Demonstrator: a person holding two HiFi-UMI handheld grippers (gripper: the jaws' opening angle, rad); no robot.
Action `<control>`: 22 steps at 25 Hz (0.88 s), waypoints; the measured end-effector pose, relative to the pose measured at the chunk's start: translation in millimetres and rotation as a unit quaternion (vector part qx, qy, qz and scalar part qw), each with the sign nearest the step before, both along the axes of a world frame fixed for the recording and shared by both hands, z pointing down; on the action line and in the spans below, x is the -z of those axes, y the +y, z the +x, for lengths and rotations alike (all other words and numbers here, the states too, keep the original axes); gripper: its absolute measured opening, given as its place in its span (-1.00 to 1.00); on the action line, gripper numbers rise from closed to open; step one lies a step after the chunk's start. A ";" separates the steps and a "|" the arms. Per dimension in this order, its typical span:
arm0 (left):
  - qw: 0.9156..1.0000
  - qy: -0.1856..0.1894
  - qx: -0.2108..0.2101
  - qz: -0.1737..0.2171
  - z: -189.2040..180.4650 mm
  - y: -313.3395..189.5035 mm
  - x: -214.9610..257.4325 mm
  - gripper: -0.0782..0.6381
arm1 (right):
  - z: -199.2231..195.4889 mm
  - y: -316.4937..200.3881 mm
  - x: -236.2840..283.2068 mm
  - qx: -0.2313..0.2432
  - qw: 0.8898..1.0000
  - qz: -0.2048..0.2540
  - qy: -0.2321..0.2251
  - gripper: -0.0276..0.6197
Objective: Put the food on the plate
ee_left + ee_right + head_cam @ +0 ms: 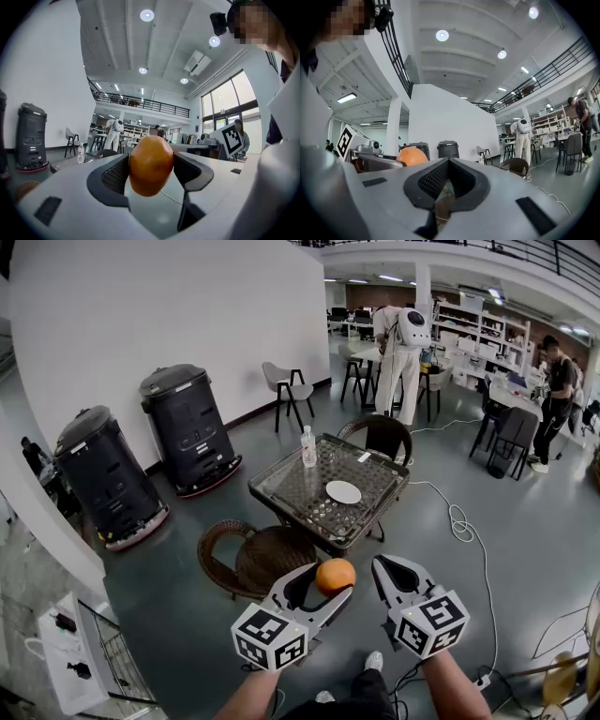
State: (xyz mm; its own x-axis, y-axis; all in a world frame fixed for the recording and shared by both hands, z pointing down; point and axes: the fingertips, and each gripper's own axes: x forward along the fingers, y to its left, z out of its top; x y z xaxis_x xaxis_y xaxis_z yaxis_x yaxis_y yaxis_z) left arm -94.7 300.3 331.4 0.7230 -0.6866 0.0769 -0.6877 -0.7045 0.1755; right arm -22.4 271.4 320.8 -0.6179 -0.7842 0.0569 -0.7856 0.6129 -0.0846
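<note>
An orange fruit (335,575) (151,164) is held in the air, pinched between the jaws of my left gripper (330,581) (151,168). My left gripper is shut on it, at the low centre of the head view. A white plate (343,491) lies on a glass-topped table (281,486) farther ahead, well beyond both grippers. My right gripper (392,568) (446,182) hovers just right of the left one, shut with nothing between its jaws. The orange fruit (411,156) also shows at the left of the right gripper view.
A water bottle (308,447) stands on the table's far left part. Wicker chairs sit at its near side (255,559) and far side (385,435). Two black wheeled machines (187,427) stand by the left wall. Cables (459,521) lie on the floor; people stand at the desks behind.
</note>
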 end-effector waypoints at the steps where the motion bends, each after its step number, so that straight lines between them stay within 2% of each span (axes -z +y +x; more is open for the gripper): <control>1: 1.000 0.000 0.000 0.000 0.5 -0.2 -0.3 0.07 | 0.6 -0.2 -0.7 0.000 1.000 -0.001 0.000 -0.90; 11: 1.000 -0.003 0.000 -0.007 10.9 -20.1 -8.6 0.07 | 10.4 -20.4 -8.9 0.001 1.000 -0.008 0.000 -0.90; 22: 1.000 -0.006 0.018 -0.019 30.5 -77.3 -18.9 0.07 | 32.2 -78.9 -16.1 0.014 1.000 -0.017 -0.002 -0.90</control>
